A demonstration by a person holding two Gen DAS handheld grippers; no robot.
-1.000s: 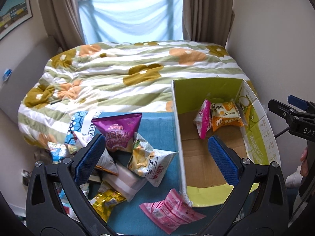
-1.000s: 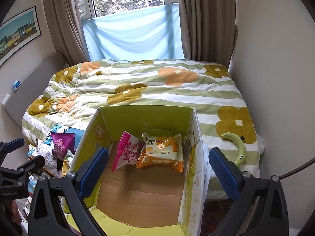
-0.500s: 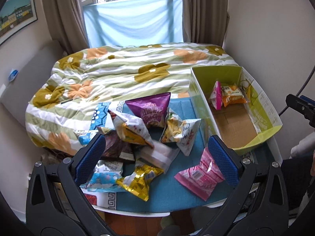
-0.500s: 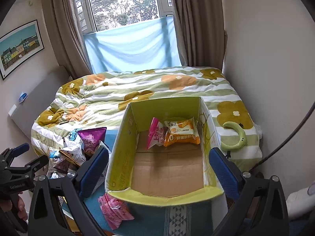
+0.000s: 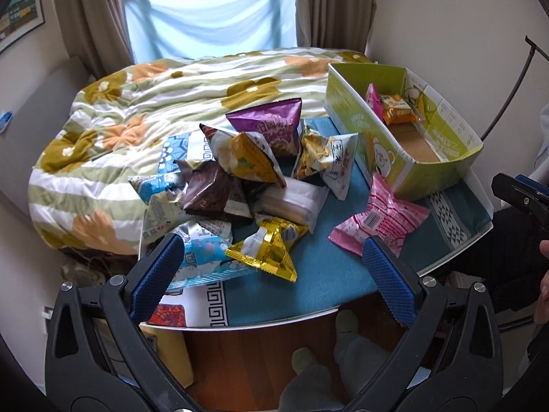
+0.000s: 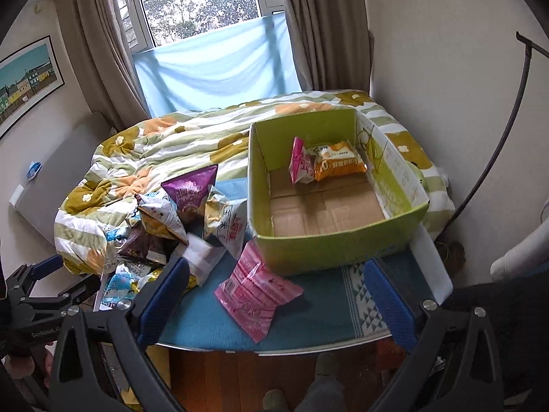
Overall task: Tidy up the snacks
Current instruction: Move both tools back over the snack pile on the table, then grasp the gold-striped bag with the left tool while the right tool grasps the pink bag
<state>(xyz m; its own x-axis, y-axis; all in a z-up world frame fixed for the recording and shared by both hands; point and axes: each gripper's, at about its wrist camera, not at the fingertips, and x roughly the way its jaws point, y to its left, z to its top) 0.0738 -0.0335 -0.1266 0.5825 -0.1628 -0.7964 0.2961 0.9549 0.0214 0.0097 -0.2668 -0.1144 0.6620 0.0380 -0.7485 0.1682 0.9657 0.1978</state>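
A green cardboard box (image 5: pixel 384 144) (image 6: pixel 329 247) stands on the right of a small table with a teal cloth (image 5: pixel 308 274) (image 6: pixel 308 316). Inside at its far end lie a pink packet (image 6: pixel 300 161) and an orange packet (image 6: pixel 338 163). A heap of snack bags (image 5: pixel 240 178) (image 6: pixel 168 219) lies left of the box: purple, gold, brown, white. A pink bag (image 5: pixel 381 214) (image 6: pixel 255 292) lies flat in front of the box. My left gripper (image 5: pixel 271 274) is open and empty, held back above the table's near edge. My right gripper (image 6: pixel 274 295) is open and empty, also near the front edge.
A bed with a flowered, striped duvet (image 5: pixel 154 103) (image 6: pixel 164 144) lies behind the table. A window with curtains (image 6: pixel 206 17) is beyond it. A wall is at the right. Wooden floor and my slippered feet (image 5: pixel 319 360) show below the table edge.
Both grippers have pulled back and up from the table. The whole table, the snack heap and the box now show from farther away. Nothing was picked up.
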